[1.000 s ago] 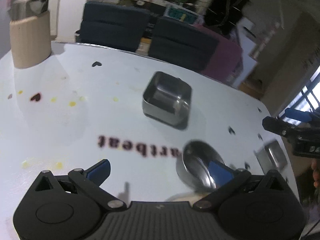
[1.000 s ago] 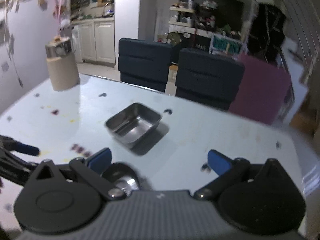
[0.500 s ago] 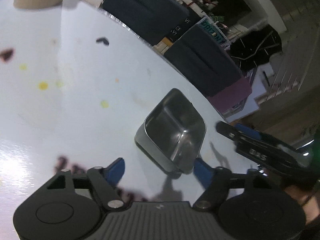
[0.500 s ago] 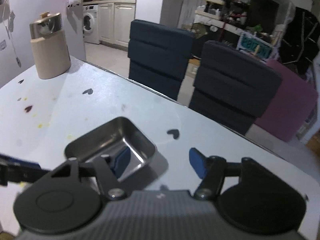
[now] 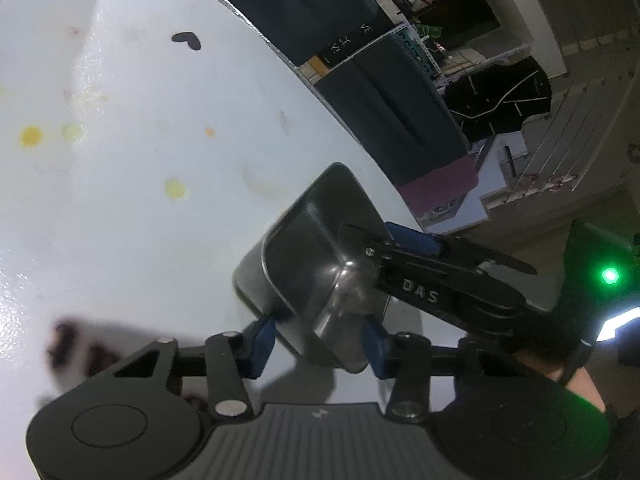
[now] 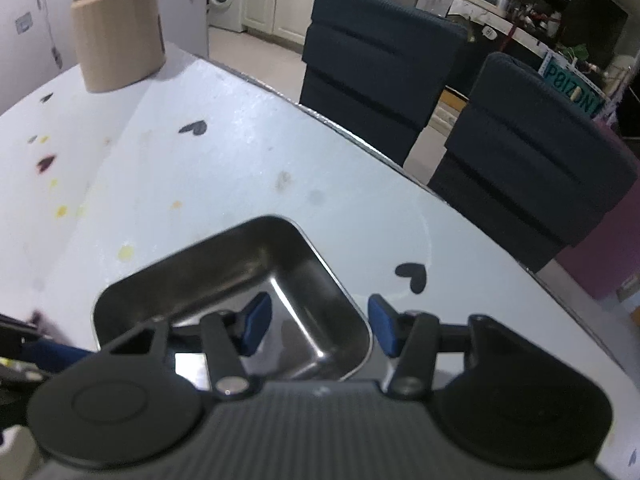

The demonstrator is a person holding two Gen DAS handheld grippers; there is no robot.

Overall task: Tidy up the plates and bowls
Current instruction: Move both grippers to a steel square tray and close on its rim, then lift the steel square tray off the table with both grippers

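A square steel bowl (image 5: 316,256) sits on the white table (image 5: 132,184); it also shows in the right wrist view (image 6: 224,280). My left gripper (image 5: 318,340) is open with its blue pads on either side of the bowl's near corner. My right gripper (image 6: 320,326) is open and straddles the bowl's right wall, one pad inside and one outside. The right gripper also shows in the left wrist view (image 5: 376,242), at the bowl's far side.
A beige canister (image 6: 118,40) stands at the table's far left. Two dark blue chairs (image 6: 380,64) stand behind the table's far edge. The table carries heart stickers (image 6: 412,276) and yellow spots.
Both grippers have closed in on the square bowl from opposite sides. The round steel bowl seen a second ago has left both views.
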